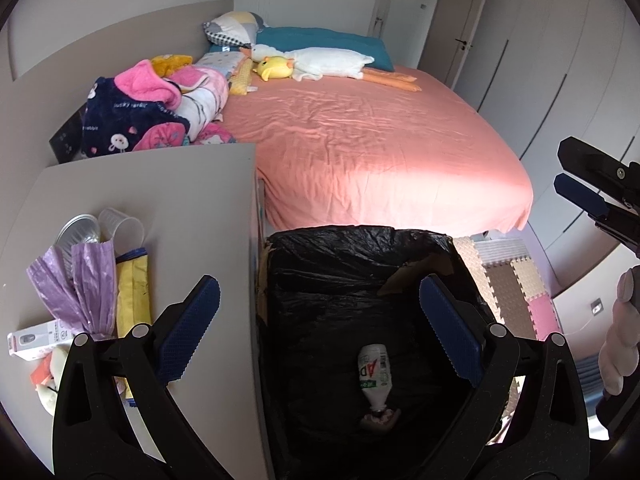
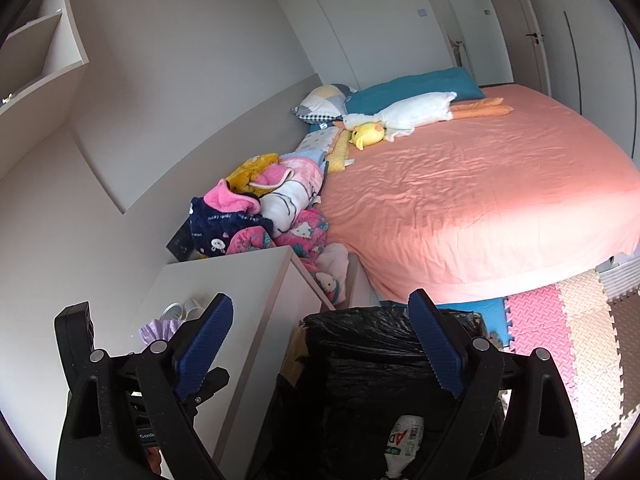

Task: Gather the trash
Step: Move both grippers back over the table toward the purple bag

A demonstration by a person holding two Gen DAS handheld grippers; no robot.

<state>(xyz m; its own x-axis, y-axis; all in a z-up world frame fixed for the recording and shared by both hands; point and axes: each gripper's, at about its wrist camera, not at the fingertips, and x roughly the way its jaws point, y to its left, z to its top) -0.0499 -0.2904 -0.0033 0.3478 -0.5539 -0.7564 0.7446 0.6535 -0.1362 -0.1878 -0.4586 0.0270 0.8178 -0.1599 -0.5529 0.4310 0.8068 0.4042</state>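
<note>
A bin lined with a black bag (image 1: 360,256) stands beside a grey nightstand (image 1: 192,208); it also shows in the right wrist view (image 2: 380,332). A white plastic bottle (image 1: 374,372) lies at its bottom, also seen in the right wrist view (image 2: 404,440). My left gripper (image 1: 320,328) is open and empty above the bin's left rim. My right gripper (image 2: 320,344) is open and empty above the bin; it shows at the right edge of the left wrist view (image 1: 576,176). On the nightstand lie a purple bag (image 1: 76,280), a clear cup (image 1: 124,228), a yellow packet (image 1: 134,296) and a white box (image 1: 36,338).
A bed with a pink sheet (image 1: 360,132) fills the middle, with plush toys (image 1: 312,62) and piled blankets (image 1: 152,108). Foam floor mats (image 2: 560,320) lie to the right. Wardrobe doors (image 1: 552,60) line the right wall.
</note>
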